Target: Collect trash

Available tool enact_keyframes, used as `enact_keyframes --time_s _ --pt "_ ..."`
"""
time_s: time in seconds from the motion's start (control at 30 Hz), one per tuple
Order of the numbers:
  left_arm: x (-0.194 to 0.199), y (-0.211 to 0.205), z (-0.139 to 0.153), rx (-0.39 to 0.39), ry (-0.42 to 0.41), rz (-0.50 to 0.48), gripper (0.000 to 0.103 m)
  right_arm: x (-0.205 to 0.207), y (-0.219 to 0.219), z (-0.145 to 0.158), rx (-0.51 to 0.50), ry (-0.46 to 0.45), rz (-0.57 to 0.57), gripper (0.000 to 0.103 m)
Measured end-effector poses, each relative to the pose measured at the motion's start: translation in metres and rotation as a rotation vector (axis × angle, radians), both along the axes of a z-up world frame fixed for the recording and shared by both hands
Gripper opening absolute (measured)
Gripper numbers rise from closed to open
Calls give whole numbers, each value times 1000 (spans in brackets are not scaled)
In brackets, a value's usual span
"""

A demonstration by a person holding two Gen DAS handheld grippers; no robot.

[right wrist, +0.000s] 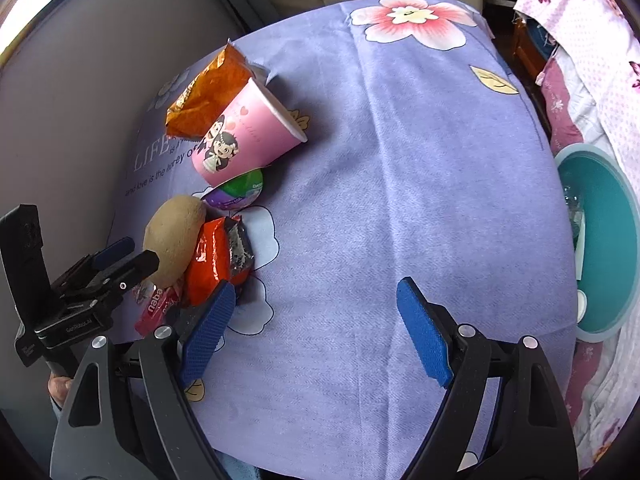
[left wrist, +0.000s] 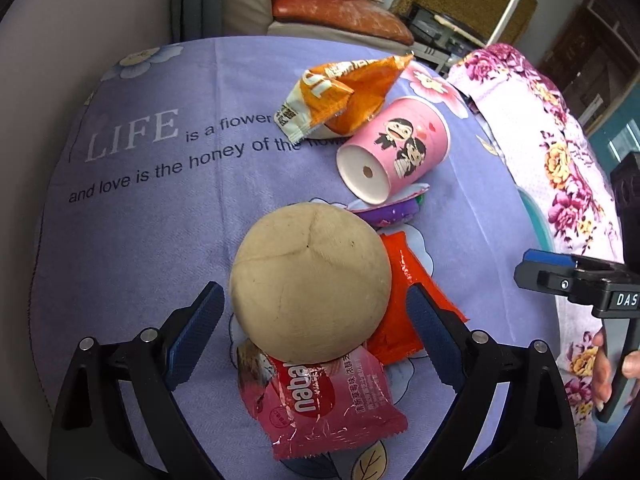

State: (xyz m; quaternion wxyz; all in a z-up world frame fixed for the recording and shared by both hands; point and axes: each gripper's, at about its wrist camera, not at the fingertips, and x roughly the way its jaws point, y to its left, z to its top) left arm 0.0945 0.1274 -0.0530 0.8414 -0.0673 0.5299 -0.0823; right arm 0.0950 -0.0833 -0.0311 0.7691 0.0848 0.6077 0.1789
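Left tongs open astride coconut | wrapper partly hidden | right tongs open

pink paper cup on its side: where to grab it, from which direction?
Grip the pink cup across its side wall, mid-body, coming down from above. It lies tipped over, base toward the left camera, so the rim and base face sideways. The orange snack bag crowds its far side; keep the jaws clear of it.

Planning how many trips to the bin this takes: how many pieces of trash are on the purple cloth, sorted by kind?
Snack wrappers: 3 (orange wrapper, red-orange wrapper, pink nabati wrapper)
Paper cups: 1 (pink paper cup, on its side)
Small lidded cups: 1 (purple jelly cup)
Round husks: 1 (tan coconut)
Total: 6
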Motion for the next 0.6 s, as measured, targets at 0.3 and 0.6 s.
enact_keyframes --time_s 0.3,0.6 --pt "8 4 -13 -32 -5 6 92 4 28 -12 77 35 29 69" --pt "2 52 3 -154 -47 75 91 10 62 -25 85 74 86 48"
